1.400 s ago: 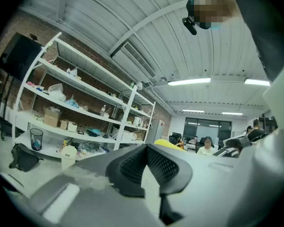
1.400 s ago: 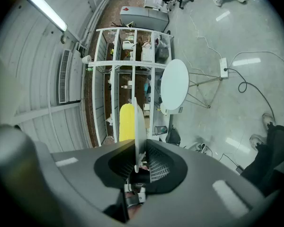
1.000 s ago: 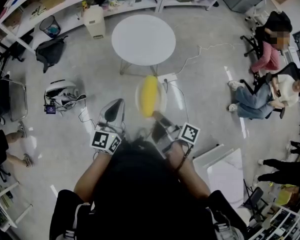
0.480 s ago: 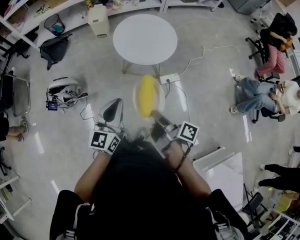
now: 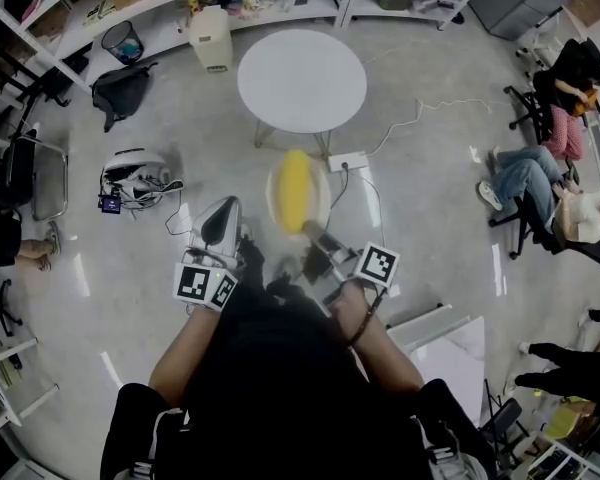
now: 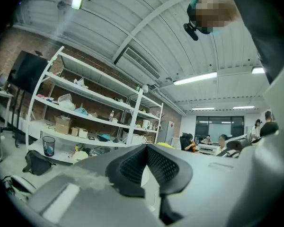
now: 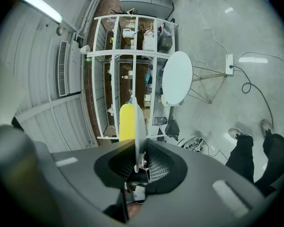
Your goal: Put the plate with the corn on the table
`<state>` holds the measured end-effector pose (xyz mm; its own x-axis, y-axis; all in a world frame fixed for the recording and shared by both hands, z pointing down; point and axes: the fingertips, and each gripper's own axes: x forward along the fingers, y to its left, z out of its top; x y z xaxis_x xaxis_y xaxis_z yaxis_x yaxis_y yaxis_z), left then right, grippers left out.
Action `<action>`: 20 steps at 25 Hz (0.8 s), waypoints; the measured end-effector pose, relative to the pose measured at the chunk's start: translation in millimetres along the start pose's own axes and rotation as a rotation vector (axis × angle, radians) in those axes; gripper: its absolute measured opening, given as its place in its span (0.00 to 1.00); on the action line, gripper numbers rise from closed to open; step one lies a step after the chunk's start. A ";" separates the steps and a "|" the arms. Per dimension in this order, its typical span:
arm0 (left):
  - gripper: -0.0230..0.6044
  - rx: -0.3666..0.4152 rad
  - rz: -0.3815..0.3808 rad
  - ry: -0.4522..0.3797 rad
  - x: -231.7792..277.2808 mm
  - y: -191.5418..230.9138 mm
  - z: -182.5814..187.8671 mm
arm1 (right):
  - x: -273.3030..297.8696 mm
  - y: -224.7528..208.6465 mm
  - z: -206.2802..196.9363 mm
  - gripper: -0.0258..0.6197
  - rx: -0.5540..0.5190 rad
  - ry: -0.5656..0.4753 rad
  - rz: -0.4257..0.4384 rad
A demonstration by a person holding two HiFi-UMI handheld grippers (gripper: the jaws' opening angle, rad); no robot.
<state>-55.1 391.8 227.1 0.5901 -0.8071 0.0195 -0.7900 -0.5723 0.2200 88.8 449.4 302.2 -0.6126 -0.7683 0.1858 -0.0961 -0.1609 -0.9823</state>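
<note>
Yellow corn [image 5: 296,190] lies on pale plate [image 5: 321,196], near round white table [image 5: 301,78]

The corn [image 5: 296,189] was yellow, the plate [image 5: 321,200] cream, the round table [image 5: 301,79] white, the shelves [image 7: 114,79] white too, and the floor [image 5: 430,188] pale grey.

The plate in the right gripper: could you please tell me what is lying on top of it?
A yellow corn cob lies along the plate, whose rim shows around it; the plate's middle beneath the cob is hidden.
</note>
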 end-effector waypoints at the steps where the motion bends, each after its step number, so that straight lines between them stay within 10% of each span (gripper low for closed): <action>1: 0.04 0.001 0.000 -0.001 1.3 2.4 0.6 | 3.4 0.4 0.8 0.13 -0.002 0.002 -0.001; 20: 0.04 -0.028 -0.029 0.000 75.2 74.1 12.7 | 93.2 13.0 39.2 0.13 0.010 -0.004 -0.003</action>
<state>-71.4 286.8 232.4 0.6129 -0.7900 0.0130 -0.7674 -0.5913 0.2478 61.2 351.5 307.7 -0.6090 -0.7702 0.1893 -0.0903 -0.1698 -0.9813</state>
